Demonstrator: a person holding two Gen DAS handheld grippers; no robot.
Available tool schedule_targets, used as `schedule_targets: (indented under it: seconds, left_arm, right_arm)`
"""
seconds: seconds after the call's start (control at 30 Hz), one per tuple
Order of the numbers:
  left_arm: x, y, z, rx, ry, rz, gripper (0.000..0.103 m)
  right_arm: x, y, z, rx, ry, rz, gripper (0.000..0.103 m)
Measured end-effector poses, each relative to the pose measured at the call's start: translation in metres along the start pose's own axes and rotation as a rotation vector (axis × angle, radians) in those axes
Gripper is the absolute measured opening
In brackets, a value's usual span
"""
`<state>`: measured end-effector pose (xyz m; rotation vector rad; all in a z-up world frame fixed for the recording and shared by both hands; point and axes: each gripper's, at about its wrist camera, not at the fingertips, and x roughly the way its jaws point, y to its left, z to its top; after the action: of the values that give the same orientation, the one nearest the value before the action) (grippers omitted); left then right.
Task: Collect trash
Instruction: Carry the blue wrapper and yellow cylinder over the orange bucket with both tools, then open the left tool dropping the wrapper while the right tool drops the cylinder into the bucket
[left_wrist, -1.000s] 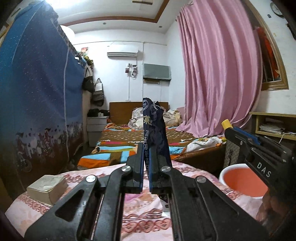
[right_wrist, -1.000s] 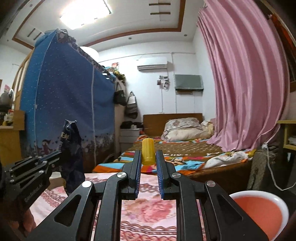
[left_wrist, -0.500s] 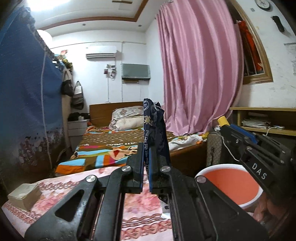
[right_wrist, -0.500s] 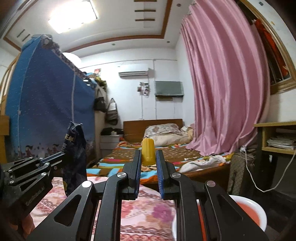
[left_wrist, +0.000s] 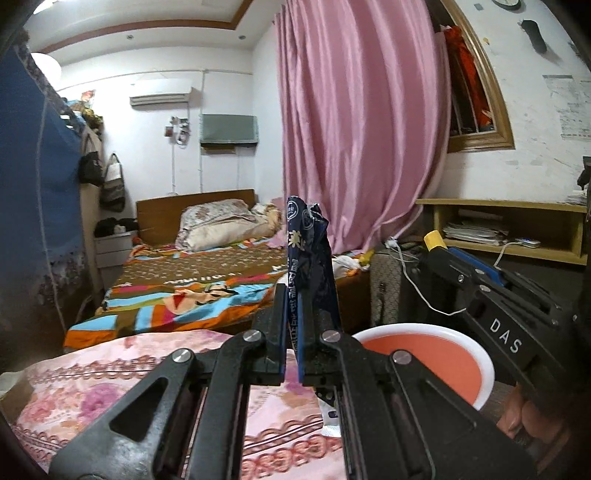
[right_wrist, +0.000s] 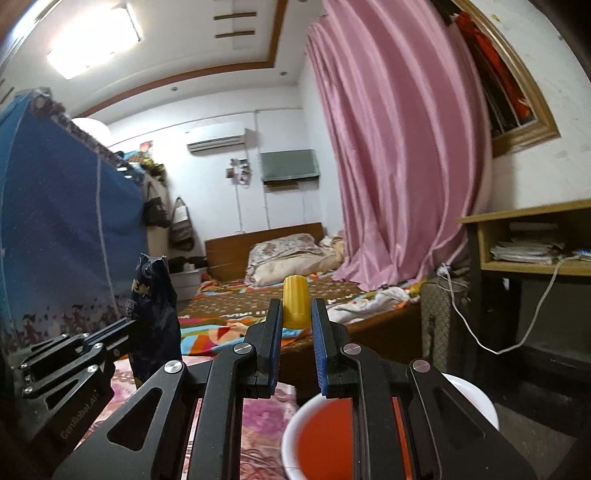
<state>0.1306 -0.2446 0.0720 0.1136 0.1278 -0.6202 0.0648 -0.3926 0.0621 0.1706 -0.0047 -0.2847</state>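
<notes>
Lower part of the dark blue snack wrapper (left_wrist: 309, 258) hidden between the left hand-held gripper (left_wrist: 291, 332) pads, base of the yellow cylinder (right_wrist: 294, 301) hidden by the right hand-held gripper (right_wrist: 294, 321), red bin (right_wrist: 476, 398) largely covered, wrapper print too small to read, pink curtain (right_wrist: 399, 147) blurred.

Both tools (left_wrist: 291, 314) (right_wrist: 293, 317) clamped, near level

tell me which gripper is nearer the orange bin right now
Right. The right gripper with its yellow tube sits over the orange bin; the left gripper, clamping the dark wrapper, is beside its rim.
</notes>
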Motion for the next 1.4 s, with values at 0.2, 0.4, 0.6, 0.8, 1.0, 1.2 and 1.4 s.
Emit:
schedule_targets:
  seconds: [0.2,0.4,0.6,0.8,1.0,1.2,1.4]
  left_arm:
    - [0.019,-0.011,-0.003,-0.030,0.069,-0.061,0.000]
    - [0.038,-0.021,-0.006,-0.090,0.150,-0.117,0.000]
    - [0.055,-0.029,-0.009,-0.140,0.223,-0.147,0.000]
    - [0.064,-0.034,-0.013,-0.149,0.268,-0.146,0.000]
    - [0.069,-0.030,-0.018,-0.179,0.303,-0.149,0.000]
    - [0.074,-0.028,-0.022,-0.198,0.334,-0.164,0.000]
    - [0.075,-0.027,-0.024,-0.207,0.344,-0.174,0.002]
  right_arm:
    - [0.005,-0.020,-0.002,0.041,0.044,-0.063,0.014]
    - [0.011,-0.034,-0.004,0.087,0.083,-0.091,0.014]
    - [0.015,-0.038,-0.009,0.102,0.122,-0.103,0.014]
    - [0.020,-0.041,-0.011,0.112,0.161,-0.099,0.014]
    - [0.027,-0.043,-0.015,0.121,0.199,-0.100,0.014]
    - [0.030,-0.041,-0.018,0.115,0.222,-0.099,0.015]
    - [0.031,-0.042,-0.017,0.111,0.231,-0.098,0.015]
